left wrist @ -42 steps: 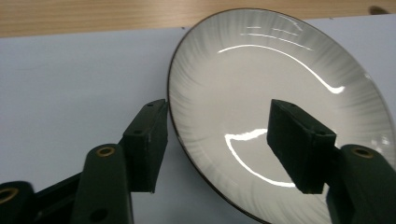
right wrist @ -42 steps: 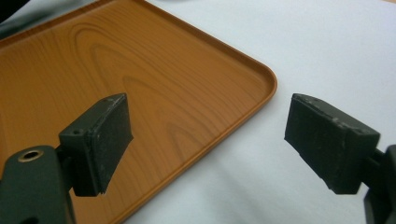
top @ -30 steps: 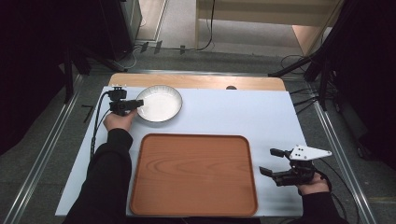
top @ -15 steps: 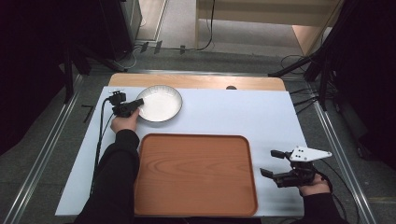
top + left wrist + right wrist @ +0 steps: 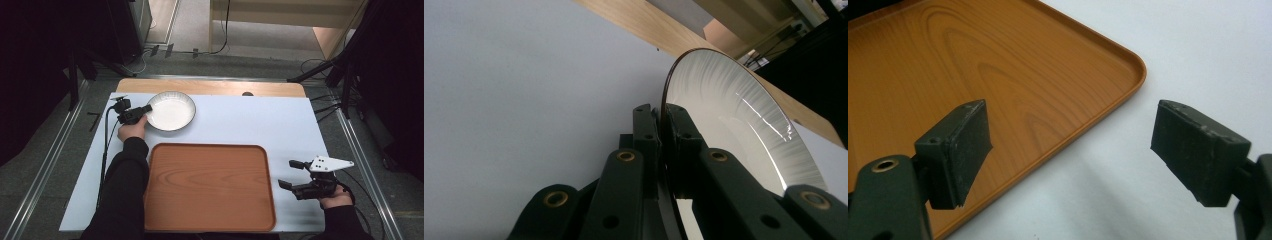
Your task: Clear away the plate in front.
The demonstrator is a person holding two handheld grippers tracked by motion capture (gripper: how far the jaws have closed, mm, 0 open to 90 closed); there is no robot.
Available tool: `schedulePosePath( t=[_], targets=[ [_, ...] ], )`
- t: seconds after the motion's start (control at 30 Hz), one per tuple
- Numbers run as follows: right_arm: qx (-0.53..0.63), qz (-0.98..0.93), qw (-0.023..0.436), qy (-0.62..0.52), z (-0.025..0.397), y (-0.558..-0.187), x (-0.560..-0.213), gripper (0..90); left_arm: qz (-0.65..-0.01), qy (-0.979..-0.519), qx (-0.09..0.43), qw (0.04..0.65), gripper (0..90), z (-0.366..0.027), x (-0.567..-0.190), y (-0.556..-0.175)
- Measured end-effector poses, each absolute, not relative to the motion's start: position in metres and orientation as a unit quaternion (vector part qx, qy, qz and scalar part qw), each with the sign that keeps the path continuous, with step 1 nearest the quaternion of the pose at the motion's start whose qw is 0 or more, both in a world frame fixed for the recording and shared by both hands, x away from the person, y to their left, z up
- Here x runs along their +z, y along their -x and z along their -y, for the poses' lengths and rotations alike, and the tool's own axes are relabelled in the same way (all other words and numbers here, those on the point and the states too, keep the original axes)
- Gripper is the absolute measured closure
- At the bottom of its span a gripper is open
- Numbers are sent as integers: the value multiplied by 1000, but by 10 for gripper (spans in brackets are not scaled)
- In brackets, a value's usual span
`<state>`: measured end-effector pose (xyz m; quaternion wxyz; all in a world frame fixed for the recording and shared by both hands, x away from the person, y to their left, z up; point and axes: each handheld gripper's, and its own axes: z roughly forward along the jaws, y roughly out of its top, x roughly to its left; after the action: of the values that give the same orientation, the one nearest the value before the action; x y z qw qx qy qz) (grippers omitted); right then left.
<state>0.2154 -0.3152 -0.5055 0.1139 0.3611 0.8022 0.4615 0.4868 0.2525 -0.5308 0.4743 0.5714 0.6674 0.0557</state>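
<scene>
While the left gripper (image 5: 146, 109) pinches the white plate (image 5: 171, 110) by its rim, right gripper (image 5: 291, 174) waits wide open beside tray (image 5: 210, 190); plate prob. bound for tray, not yet moved.

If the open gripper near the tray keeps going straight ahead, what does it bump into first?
Probably the wooden tray. The right hand-held gripper, jaws open, points at the tray's near corner, though its height above the rim is unclear.

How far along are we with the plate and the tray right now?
Done: the left gripper is shut on the white plate's rim. In hand: the plate sits beyond the wooden tray, apparently on the table. Left, probably: moving it onto the tray, which holds nothing; the right gripper waits open beside it.
</scene>
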Motion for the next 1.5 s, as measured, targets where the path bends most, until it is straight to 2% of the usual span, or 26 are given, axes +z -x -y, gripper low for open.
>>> schedulePosePath(
  t=[0.17, 0.63, 0.97, 1.5],
  targets=[
    [461, -804, 113, -358, 315, -217, -505, 169, -673, -554, 23, 490, 851, -256, -530, -487],
    [461, -803, 112, -360, 315, -217, -505, 169, -677, -547, 12, 493, 835, -256, -511, -486],
    [462, -802, 114, -362, 316, -217, -505, 169, -665, -535, -22, 520, 828, -260, -494, -479],
    [460, -801, 115, -365, 315, -215, -504, 175, -643, -555, -42, 526, 822, -271, -458, -458]
  ],
)
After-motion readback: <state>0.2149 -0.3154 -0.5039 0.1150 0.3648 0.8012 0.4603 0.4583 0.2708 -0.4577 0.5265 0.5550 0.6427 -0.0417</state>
